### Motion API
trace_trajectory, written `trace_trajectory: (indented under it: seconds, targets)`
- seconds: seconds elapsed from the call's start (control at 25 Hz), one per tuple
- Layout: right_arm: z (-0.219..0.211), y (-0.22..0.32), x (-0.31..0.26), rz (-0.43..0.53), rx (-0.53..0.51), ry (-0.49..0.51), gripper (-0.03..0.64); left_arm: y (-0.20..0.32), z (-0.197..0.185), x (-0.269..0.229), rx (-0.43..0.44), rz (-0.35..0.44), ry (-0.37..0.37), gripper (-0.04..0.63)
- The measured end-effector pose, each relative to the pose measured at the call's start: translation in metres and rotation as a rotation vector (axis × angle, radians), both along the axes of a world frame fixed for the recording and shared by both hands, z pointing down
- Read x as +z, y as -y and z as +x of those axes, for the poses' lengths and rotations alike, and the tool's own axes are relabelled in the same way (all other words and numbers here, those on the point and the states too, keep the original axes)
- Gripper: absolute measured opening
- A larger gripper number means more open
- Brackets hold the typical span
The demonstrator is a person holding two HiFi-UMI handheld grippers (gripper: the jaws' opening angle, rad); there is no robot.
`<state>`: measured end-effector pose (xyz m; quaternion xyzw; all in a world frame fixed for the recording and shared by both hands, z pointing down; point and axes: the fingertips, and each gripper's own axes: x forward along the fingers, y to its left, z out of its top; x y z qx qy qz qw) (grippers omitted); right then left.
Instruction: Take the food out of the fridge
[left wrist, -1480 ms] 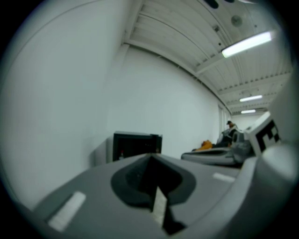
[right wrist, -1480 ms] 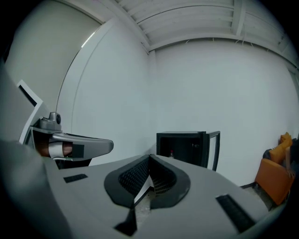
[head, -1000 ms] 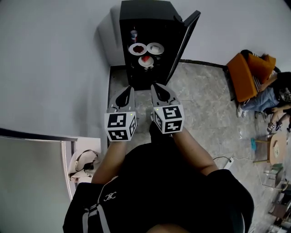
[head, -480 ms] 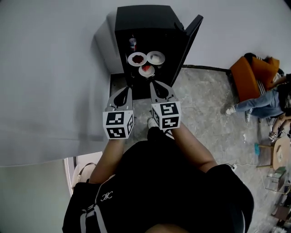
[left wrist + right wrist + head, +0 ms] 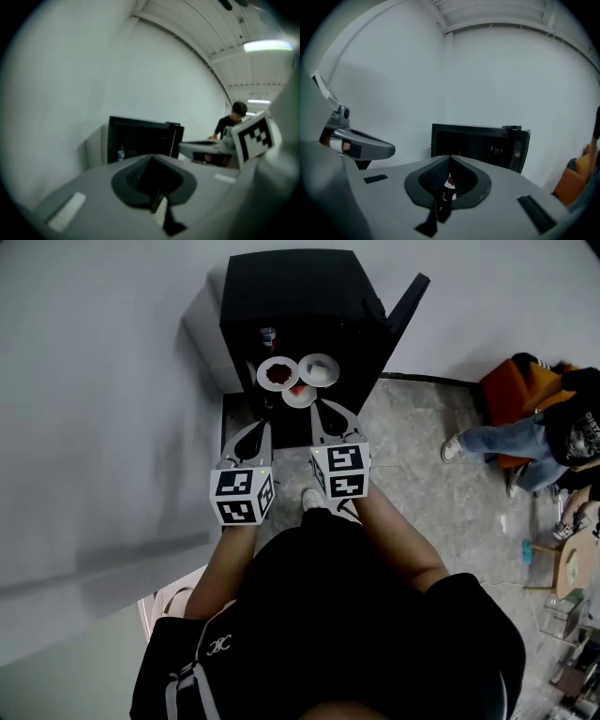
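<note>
A black fridge [image 5: 291, 296] stands against the wall with its door [image 5: 405, 307] swung open to the right. Inside it are a plate of dark red food [image 5: 278, 374], a white plate [image 5: 320, 368], a third plate with red food [image 5: 298, 396] in front of them, and a small bottle [image 5: 267, 337] at the left. My left gripper [image 5: 259, 425] and right gripper [image 5: 322, 407] are held side by side just short of the fridge's opening. Both are shut and hold nothing. The left gripper view shows the fridge [image 5: 140, 138] and the bottle [image 5: 121, 153] ahead. The right gripper view shows the fridge [image 5: 478, 140] too.
A grey wall [image 5: 103, 409] runs along the left. Grey tiled floor [image 5: 431, 512] spreads to the right. There a person [image 5: 525, 432] is by an orange chair [image 5: 511, 381]. Small furniture [image 5: 567, 559] stands at the far right edge.
Both grippers have moved forward together and are now much nearer the fridge. The person at the right has shifted position by the orange chair.
</note>
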<state>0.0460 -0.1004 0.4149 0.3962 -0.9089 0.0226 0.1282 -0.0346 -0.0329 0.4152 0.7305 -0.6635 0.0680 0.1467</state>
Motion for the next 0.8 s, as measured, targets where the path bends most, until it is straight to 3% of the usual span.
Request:
trace_trajectory:
  seconds: [0.2,0.36,0.56,0.68,0.8]
  targets:
    - [-0.002,0.046,0.041,-0.028,-0.022,-0.102,0.000,0.031,0.001,0.016,0.000,-0.041,-0.016,-0.002]
    - [-0.008,0.080,0.093,-0.032,-0.073,-0.273,0.000,0.055,-0.004,0.030,-0.009,-0.069,-0.026,-0.002]
    - [-0.019,0.123,0.158,0.080,-0.152,-0.520,0.003,0.079,-0.023,0.048,-0.086,-0.112,-0.045,0.000]
    - [-0.027,0.142,0.196,0.151,-0.210,-0.667,0.055,0.085,-0.031,0.055,-0.136,-0.129,-0.056,0.000]
    - [-0.035,0.164,0.232,0.207,-0.229,-0.816,0.066,0.085,-0.035,0.062,-0.169,-0.149,-0.061,0.000]
